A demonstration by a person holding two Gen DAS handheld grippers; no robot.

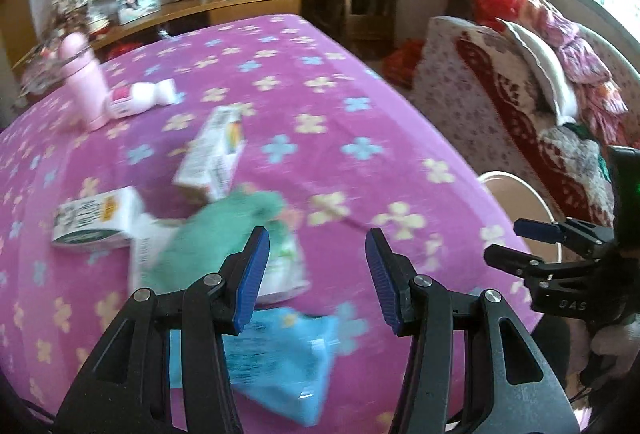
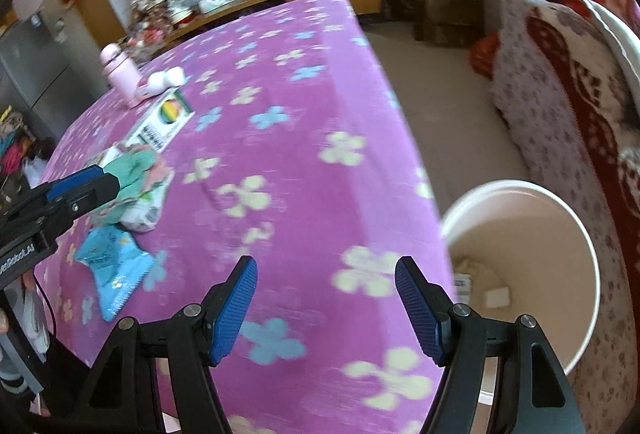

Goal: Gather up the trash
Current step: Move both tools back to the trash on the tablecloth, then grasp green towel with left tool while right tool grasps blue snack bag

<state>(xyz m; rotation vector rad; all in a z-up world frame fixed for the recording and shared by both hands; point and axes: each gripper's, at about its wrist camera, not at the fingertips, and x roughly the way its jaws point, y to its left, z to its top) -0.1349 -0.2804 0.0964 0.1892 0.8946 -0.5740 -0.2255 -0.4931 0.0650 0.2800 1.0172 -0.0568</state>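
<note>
Two grippers in view: left gripper (image 1: 316,274) with blue pads spread wide, nothing between them; right gripper (image 2: 326,308) likewise spread apart and empty, hovering over the near corner of the pink flower-print tablecloth (image 2: 304,106). Trash pile just ahead and left of the left gripper: one crumpled green cloth-like wad (image 1: 224,230), touching the left pad's outer side as seen, contact not confirmable. Two white printed cartons: one (image 1: 212,154) tilted beyond the wad, one (image 1: 96,220) lying flat further left. One white plastic packet (image 1: 280,274) under the wad, mostly covered, print unreadable. One light-blue foil wrapper (image 1: 280,366) directly below the left gripper, partly hidden by its arms. Far left, well beyond the pile: one pink flask (image 1: 86,86) upright, one small white bottle with pink label (image 1: 140,100) lying beside it, touching or not unclear. One white round bin (image 2: 520,274) just right of the right gripper, off the table edge, on the floor; a few pale scraps at its bottom, blurred, count uncertain. In the left wrist view only a sliver of the bin rim shows behind the right gripper. Heavy motion blur in both views; carton text illegible. One floral sofa (image 2: 560,106) right of the bin, cut off by the frame.
</note>
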